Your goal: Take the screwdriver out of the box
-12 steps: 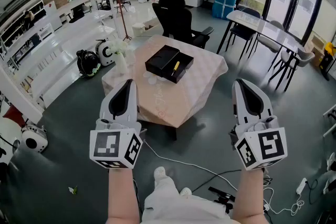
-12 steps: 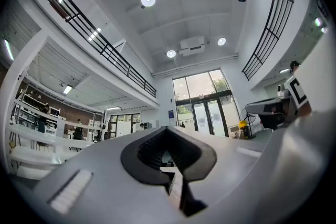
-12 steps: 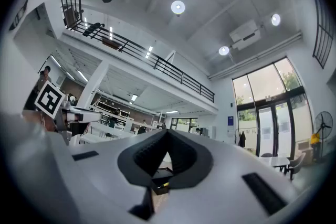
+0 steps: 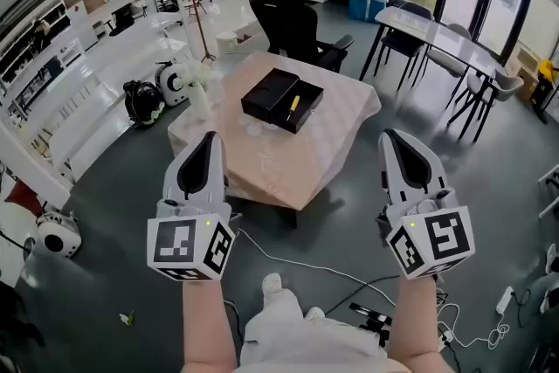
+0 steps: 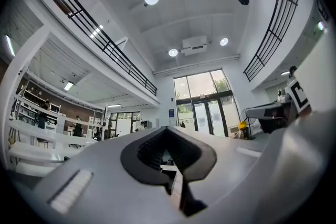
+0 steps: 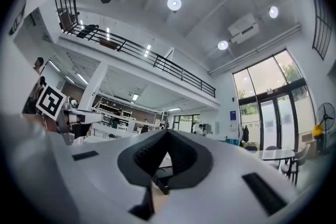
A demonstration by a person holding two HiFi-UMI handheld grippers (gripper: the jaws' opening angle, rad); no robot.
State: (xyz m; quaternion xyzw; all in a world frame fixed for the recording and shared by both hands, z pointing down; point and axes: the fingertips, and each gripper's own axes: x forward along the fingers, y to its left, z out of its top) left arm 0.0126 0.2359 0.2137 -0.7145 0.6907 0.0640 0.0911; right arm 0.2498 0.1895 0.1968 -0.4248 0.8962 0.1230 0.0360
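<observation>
My left gripper (image 4: pixel 208 141) and right gripper (image 4: pixel 390 137) had their fingers pressed together, empty, well short of the open black rectangular box (image 4: pixel 302 123) on the pink-clothed bench (image 4: pixel 325 155). Inside the box, the yellow-handled screwdriver (image 4: pixel 293 107) lay lengthwise away from me, seemingly slightly nearer my left.

Two grippers are counted near, the left gripper (image 4: pixel 210 138) and the right gripper (image 4: pixel 391 137). Farther off are counted one table (image 4: pixel 297 162), one box (image 4: pixel 269 92) and one screwdriver (image 4: pixel 293 107).
</observation>
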